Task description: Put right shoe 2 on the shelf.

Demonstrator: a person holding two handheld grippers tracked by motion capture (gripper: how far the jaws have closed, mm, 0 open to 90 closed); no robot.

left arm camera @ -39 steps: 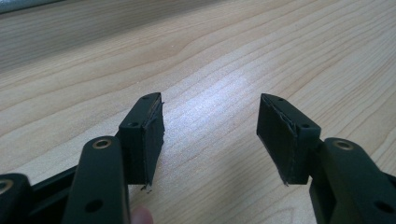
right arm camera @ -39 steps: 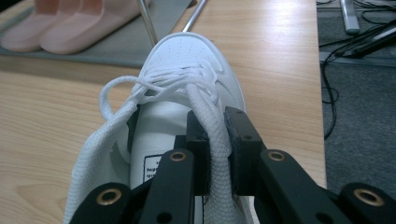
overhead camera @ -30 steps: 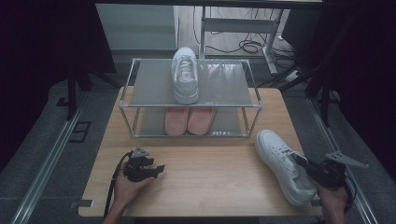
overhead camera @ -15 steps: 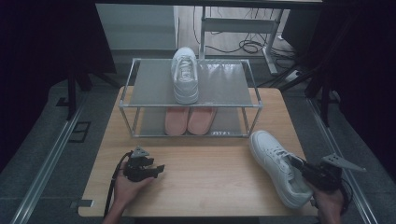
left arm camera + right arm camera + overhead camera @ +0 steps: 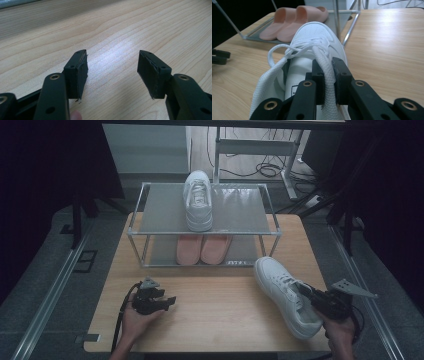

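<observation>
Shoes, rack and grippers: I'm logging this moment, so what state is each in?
White shoe on the table: upright, collar gripped, toe toward the rack.
White shoe on top shelf: upright, untouched.
Pink slippers: paired on the lower shelf.
Right gripper: shut on the shoe's collar.
Left gripper: open, empty.

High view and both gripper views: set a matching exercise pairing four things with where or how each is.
Things:
1. white shoe in the right gripper
2. second white shoe
3. pink slippers
4. left gripper

States:
A. on the rack's lower shelf
B. open over bare wooden table
C. on the rack's top shelf
D. on the table, collar edge pinched

Pairs: 1-D, 2-C, 3-A, 4-B. The right gripper is shut on the shoe's collar edge; the rack stands at the table's far side.
</observation>
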